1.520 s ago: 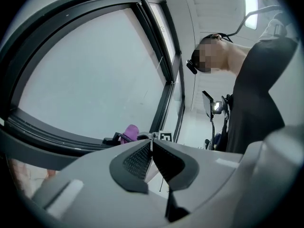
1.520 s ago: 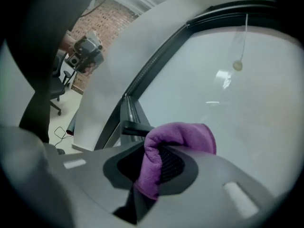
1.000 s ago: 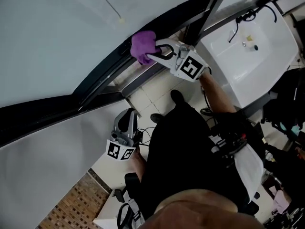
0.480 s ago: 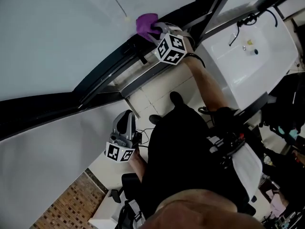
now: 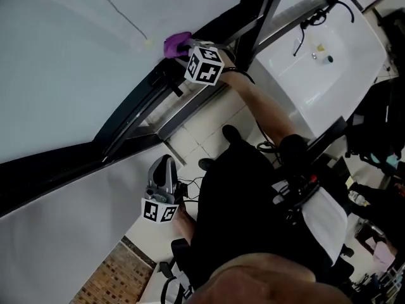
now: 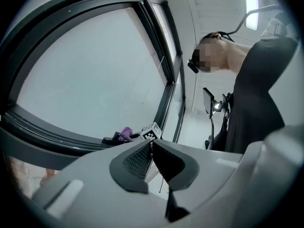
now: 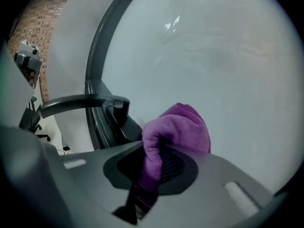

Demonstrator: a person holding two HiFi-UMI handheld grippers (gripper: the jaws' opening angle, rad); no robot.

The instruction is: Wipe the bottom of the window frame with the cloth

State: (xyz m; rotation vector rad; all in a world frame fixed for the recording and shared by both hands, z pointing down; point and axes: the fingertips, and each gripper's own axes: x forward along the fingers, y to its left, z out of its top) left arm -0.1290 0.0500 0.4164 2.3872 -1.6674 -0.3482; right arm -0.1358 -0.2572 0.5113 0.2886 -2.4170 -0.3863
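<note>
Moved since a second ago: purple cloth (image 5: 176, 43), carried up-left along the window frame (image 5: 130, 109) bottom rail. Left gripper (image 6: 151, 148): jaws pressed together, empty, parked low, likely kept clear. Right gripper (image 7: 159, 160): pinching the cloth at the rail's glass-side edge, placed for wiping.

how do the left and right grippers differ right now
The left gripper holds nothing; the right gripper clamps the cloth. The left hangs low, off the window frame; the right is up at it. Both are shut.
</note>
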